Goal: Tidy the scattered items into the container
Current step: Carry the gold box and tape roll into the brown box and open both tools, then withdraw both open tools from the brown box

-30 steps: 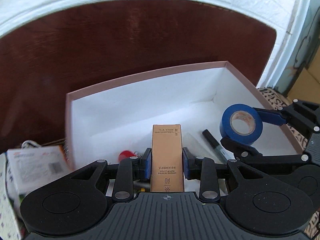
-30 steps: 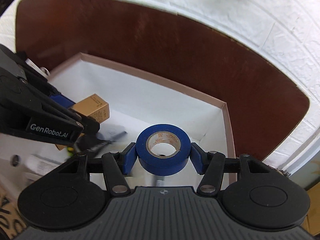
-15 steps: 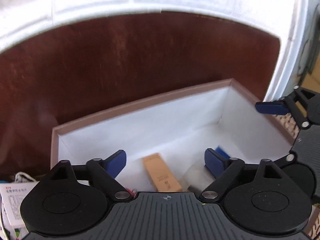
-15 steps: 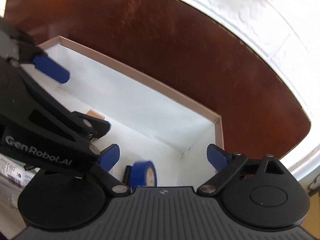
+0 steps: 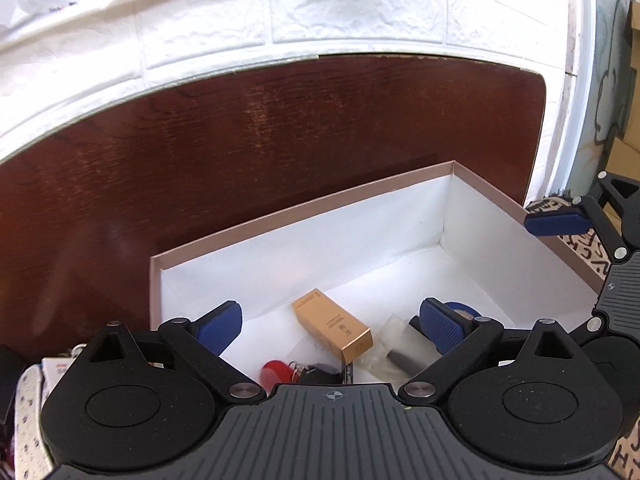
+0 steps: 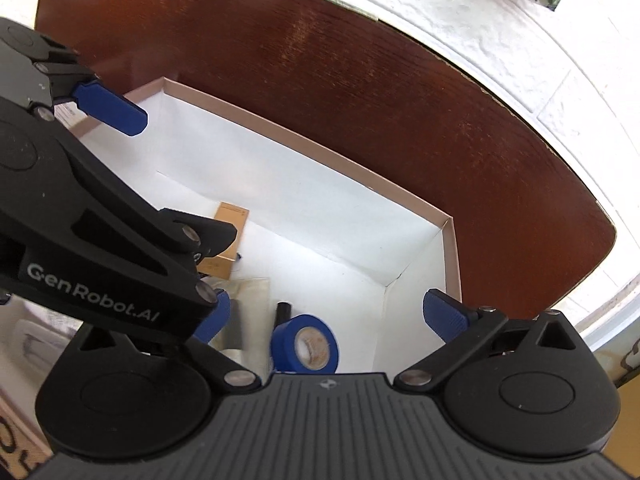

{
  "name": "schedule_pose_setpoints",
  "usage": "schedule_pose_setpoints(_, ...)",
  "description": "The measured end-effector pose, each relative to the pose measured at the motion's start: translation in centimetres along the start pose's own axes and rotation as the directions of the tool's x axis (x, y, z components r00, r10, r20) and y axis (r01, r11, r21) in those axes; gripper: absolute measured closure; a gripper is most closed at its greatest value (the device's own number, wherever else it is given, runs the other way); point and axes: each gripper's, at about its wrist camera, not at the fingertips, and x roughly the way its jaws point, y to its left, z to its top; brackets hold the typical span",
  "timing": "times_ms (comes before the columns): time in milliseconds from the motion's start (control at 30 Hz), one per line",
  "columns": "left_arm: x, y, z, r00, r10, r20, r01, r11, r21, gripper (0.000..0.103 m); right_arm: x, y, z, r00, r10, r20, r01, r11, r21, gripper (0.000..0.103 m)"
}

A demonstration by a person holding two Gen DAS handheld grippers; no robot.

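Both grippers hang side by side over the open box [image 5: 304, 216], which sits on the dark wooden surface [image 5: 240, 140] against the white brick wall [image 5: 340, 12]; the left gripper [image 5: 330, 322] has its fingers wide apart and opening further, nothing between the blue pads [image 5: 220, 326]; the right gripper [image 6: 334, 316] is likewise spread and opening, gripping nothing. Inside the box, on its white floor, the tan carton [image 5: 332, 326] lies flat on its side, slanted, toward the middle; the roll of blue tape [image 6: 305, 344] lies loose below the right gripper's open fingers, near the box's right-hand wall, with a dark marker [image 6: 283, 312] touching it on the left; a clear plastic sleeve [image 5: 394, 346] with something dark in it lies between carton and tape; a red tag with keys [image 5: 280, 372] sits at the near edge, partly hidden by the left gripper's body. A printed packet [image 5: 60, 368] rests outside, off the box's left side.
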Motion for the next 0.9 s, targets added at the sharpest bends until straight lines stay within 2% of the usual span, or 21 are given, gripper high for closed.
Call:
schedule_pose_setpoints(133, -2.0, -0.2, -0.3, 0.999, 0.012, 0.031, -0.012, 1.000, 0.003, 0.002, -0.9, 0.0, 0.0, 0.999, 0.034, 0.010, -0.034, 0.999, 0.027, 0.000)
schedule_pose_setpoints(333, -6.0, -0.7, -1.2, 0.995, 0.032, 0.099, -0.032, 0.999, -0.003, 0.002, -4.3, 0.9, -0.4, 0.998, 0.024, 0.057, -0.026, 0.999, 0.044, 0.000)
schedule_pose_setpoints(467, -8.9, -0.7, -2.1, 0.987, 0.043, 0.156, -0.038, 0.999, -0.035, 0.000, -7.4, 1.6, -0.8, 0.992, 0.018, 0.124, -0.027, 0.997, 0.066, 0.000)
schedule_pose_setpoints(600, -11.9, -0.7, -3.3, 0.976, 0.070, 0.208, -0.058, 0.996, -0.062, 0.000, -10.5, 3.0, -1.2, 0.979, 0.041, 0.198, -0.060, 0.994, 0.088, 0.000)
schedule_pose_setpoints(767, -15.2, -0.6, -6.1, 0.959, 0.102, 0.265, -0.079, 0.992, -0.094, 0.000, -13.8, 6.5, -2.1, 0.958, 0.042, 0.282, -0.055, 0.998, 0.039, 0.000)
schedule_pose_setpoints(900, -17.3, 0.0, -9.1, 0.955, 0.126, 0.269, -0.091, 0.986, -0.139, 0.000, -15.5, 9.8, -3.3, 0.941, 0.080, 0.330, -0.090, 0.996, 0.017, 0.000)
